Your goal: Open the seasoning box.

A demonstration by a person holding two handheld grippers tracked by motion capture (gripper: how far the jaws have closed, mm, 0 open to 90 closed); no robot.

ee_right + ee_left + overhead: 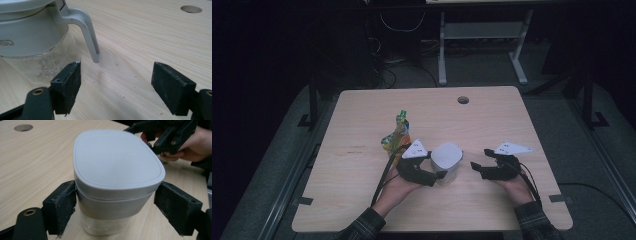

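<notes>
Left gripper view: left gripper (115, 207) fingers (62, 205) grasp the jug (115, 177) on the desk (30, 162); right gripper (116, 87) fingers released beside its handle (85, 30).

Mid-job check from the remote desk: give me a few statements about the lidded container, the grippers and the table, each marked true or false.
1. The white lid sits on the clear plastic container. True.
2. The left gripper has the container between its jaws. True.
3. The right gripper is shut on the container's curved grey handle. False: its jaws stand open, with the handle beyond them.
4. The colourful pouch with a green cap lies to the right of the container. False: in the high view it is to the container's left, farther back.
5. The wooden table has a round hole near its far edge. True.
</notes>
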